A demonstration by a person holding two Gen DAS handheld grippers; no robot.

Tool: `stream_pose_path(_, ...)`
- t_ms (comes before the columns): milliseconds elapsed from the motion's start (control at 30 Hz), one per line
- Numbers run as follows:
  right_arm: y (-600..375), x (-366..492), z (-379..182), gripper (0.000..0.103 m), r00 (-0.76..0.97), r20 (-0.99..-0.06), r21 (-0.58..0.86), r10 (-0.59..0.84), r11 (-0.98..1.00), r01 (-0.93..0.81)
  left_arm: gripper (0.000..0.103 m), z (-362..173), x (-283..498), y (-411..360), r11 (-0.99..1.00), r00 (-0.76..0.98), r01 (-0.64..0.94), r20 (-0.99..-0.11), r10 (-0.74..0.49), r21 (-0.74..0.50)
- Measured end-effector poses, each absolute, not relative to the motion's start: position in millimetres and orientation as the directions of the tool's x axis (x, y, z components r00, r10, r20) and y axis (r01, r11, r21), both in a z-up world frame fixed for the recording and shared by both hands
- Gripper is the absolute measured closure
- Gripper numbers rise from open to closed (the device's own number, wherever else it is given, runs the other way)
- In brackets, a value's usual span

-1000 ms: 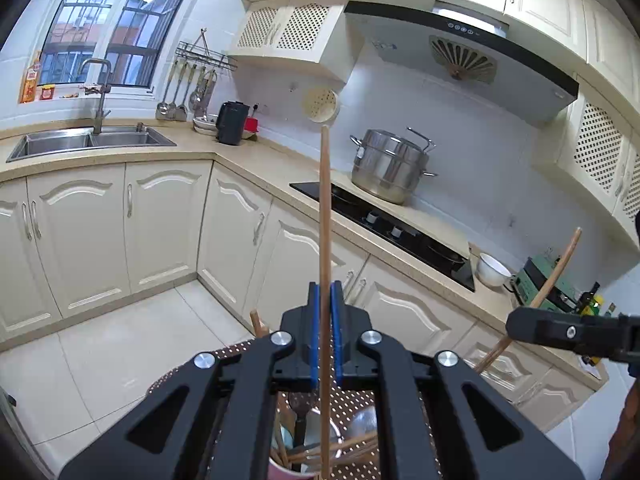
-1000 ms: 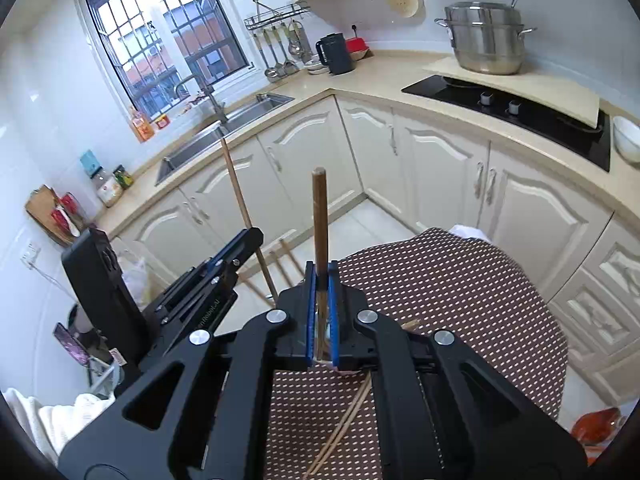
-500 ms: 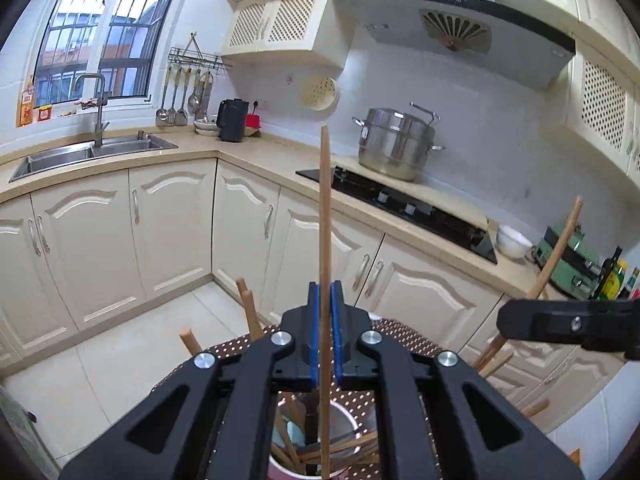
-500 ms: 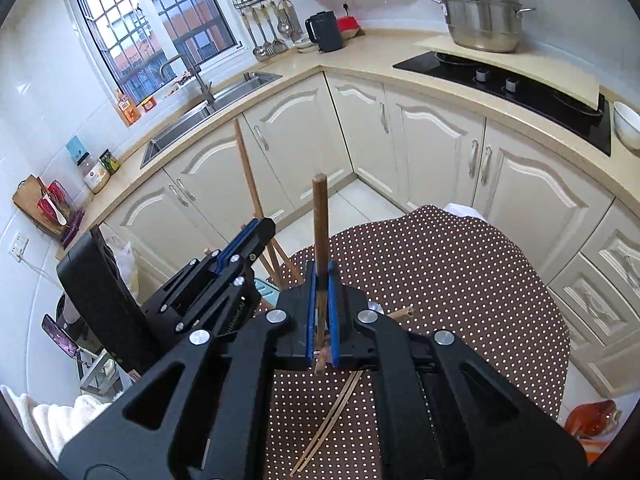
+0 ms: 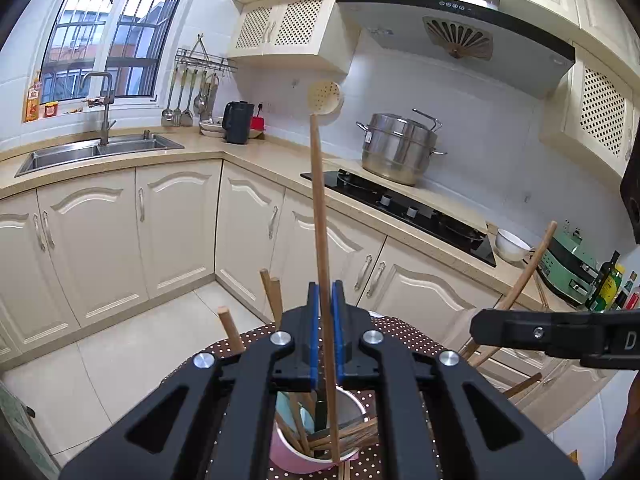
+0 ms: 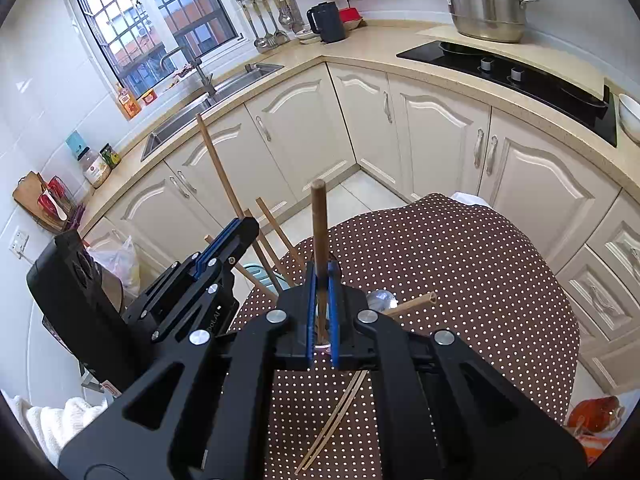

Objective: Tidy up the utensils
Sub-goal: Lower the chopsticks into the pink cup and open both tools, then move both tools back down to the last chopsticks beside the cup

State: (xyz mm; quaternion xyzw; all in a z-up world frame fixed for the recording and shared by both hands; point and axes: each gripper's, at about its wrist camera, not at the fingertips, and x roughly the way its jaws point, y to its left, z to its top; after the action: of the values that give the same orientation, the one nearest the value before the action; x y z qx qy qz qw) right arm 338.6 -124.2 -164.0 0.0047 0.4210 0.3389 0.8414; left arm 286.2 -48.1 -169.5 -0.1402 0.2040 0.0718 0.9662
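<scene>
The left gripper (image 5: 325,320) has its jaws closed on a long pale stick (image 5: 320,216), which stands nearly upright with its lower end inside a pink cup (image 5: 288,454). The cup sits just below the jaws on the dotted cloth (image 5: 404,332) that covers the surface and already holds several wooden utensils and a pale blue one. The right gripper (image 6: 322,312) has its jaws closed on a darker stick (image 6: 319,224), also upright, above the cup's rim, which is barely visible between the blue pads. In the right wrist view, a pair of chopsticks (image 6: 340,412) lies loose on the cloth nearest the camera. A wooden handle (image 6: 412,303) lies just right of the jaws. Beyond the surface are cream cabinets (image 5: 176,224), then a sink (image 5: 96,150), a hob (image 5: 404,210) and a steel pot (image 5: 398,148) on the worktop.
</scene>
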Motion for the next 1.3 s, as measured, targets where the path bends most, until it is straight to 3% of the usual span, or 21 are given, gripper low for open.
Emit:
stream_pose_path(433,-127,334,-171,0.097,0.418,-0.716,0.287,0.559,0.781,-0.555,0.097,-165,283,-48,0.95,0.909,-0.191,-0.41,0.076,-0.248)
stream_pose_path(733,-125,333,-172,0.097,0.412,-0.721,0.284,0.557,0.78,-0.557,0.096,-167,278,-44,0.95,0.886,-0.196,-0.459,0.066,-0.242)
stream_pose_path(867,-122,332,-171,0.097,0.415,-0.722,0.273,0.554,0.779,-0.565,0.07,-165,272,-38,0.94,0.878,-0.202,-0.475,0.05,-0.275)
stream_pose_path(1167,-102,324,-167,0.097,0.458,-0.725,0.154,0.514,0.77,-0.619,0.057,-161,254,-25,0.915,0.865,-0.22,-0.5,0.023,-0.338)
stream_pose_path(1300,-93,319,-165,0.097,0.462,-0.723,0.123,0.514,0.753,-0.646,0.056,-160,246,-22,0.911,0.858,-0.228,-0.513,0.02,-0.345)
